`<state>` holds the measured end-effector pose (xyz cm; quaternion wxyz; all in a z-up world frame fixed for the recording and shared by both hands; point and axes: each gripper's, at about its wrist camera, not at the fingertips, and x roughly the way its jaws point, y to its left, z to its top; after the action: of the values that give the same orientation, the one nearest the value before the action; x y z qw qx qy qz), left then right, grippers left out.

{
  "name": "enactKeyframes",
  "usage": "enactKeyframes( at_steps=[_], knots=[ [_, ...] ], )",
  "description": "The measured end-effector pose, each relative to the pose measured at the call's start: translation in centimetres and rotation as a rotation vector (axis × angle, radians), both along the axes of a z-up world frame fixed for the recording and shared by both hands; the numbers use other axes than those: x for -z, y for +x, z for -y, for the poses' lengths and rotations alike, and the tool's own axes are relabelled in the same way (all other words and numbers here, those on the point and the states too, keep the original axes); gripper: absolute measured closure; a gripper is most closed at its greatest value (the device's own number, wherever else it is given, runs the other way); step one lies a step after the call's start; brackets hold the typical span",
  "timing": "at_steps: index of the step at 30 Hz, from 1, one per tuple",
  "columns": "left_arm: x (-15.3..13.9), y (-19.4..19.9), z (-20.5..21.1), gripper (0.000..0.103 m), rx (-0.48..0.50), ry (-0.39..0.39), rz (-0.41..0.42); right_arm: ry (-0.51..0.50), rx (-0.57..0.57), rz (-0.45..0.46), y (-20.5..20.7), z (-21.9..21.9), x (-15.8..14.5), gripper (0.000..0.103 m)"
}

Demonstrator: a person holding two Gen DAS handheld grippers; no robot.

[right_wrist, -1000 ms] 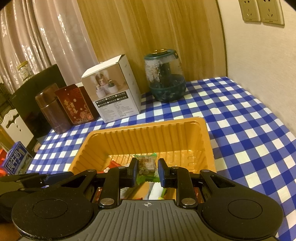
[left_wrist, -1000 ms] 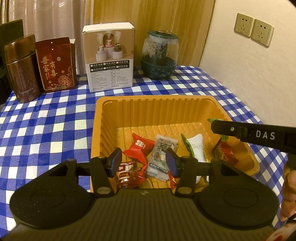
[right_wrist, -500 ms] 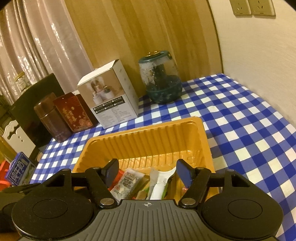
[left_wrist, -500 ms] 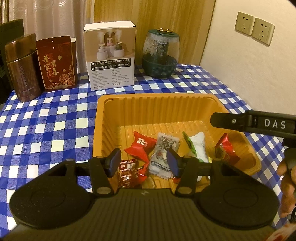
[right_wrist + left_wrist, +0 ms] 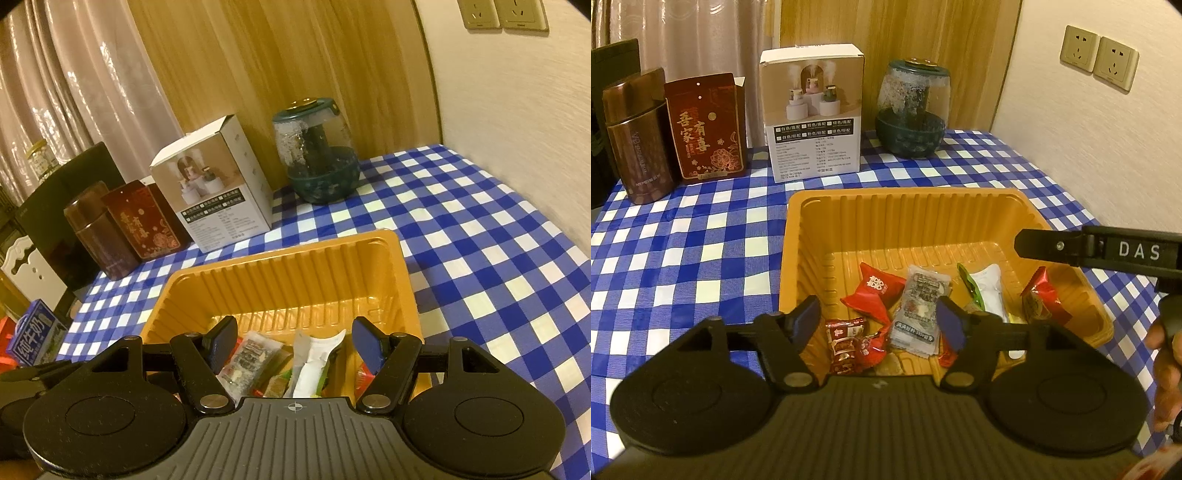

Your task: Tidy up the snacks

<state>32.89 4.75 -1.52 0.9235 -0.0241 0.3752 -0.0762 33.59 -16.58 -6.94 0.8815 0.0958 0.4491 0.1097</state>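
Observation:
An orange plastic tray (image 5: 916, 214) sits on the blue checked tablecloth and holds several wrapped snacks: a red candy (image 5: 875, 291), a clear grey packet (image 5: 919, 302), a white-green packet (image 5: 986, 288) and a red packet (image 5: 1041, 299) at the right. My left gripper (image 5: 879, 321) is open and empty above the tray's near side. My right gripper (image 5: 295, 341) is open and empty above the tray (image 5: 291, 266), over the grey packet (image 5: 247, 358) and the white packet (image 5: 314, 362). One finger of the right gripper (image 5: 1049, 245) crosses the left wrist view at the right.
Along the back stand a brown tin (image 5: 635, 136), a red box (image 5: 705, 129), a white box (image 5: 812, 114) and a green-based glass jar (image 5: 912, 110). A wall (image 5: 1089, 147) bounds the table on the right. A milk carton (image 5: 35, 332) lies off the table's left edge.
My right gripper opened, let a green-wrapped snack drop into the tray, and rose a little. My left gripper stayed open and drew back slightly.

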Motion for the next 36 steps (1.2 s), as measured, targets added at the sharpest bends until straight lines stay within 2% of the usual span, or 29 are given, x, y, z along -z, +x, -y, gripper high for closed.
enactKeyframes(
  at_steps=[4,11,14,16,17,18,22,29,36],
  knots=[
    [-0.2,0.0,-0.2,0.028,-0.005,-0.001,0.006,-0.007,0.002,-0.001,0.0,0.1,0.0,0.034],
    [-0.5,-0.4,-0.3,0.008,-0.028,0.025,0.027,-0.034,0.009,-0.004,0.0,0.4,-0.1,0.034],
    [-0.7,-0.6,-0.4,0.004,-0.031,0.030,0.034,-0.041,0.012,-0.006,-0.2,0.4,-0.2,0.034],
    [-0.9,-0.7,-0.4,0.003,-0.031,0.033,0.035,-0.041,0.014,-0.007,-0.4,0.4,-0.3,0.025],
    [-0.9,-0.9,-0.4,0.001,-0.032,0.036,0.035,-0.043,0.016,-0.006,-0.5,0.4,-0.4,0.017],
    [-0.9,-1.0,-0.4,0.000,-0.036,0.042,0.037,-0.046,0.019,-0.001,-0.6,0.5,-0.5,0.014],
    [-1.3,-1.8,-0.6,0.000,-0.042,0.070,0.050,-0.062,0.016,0.005,-1.2,0.8,-1.1,0.013],
    [-2.5,-3.5,-0.8,0.000,-0.052,0.073,0.075,-0.074,0.023,0.007,-2.6,1.2,-1.8,0.012],
    [-2.9,-5.6,-0.4,0.000,-0.072,0.071,0.059,-0.077,0.024,0.030,-5.1,1.4,-3.4,0.011]
  ],
)
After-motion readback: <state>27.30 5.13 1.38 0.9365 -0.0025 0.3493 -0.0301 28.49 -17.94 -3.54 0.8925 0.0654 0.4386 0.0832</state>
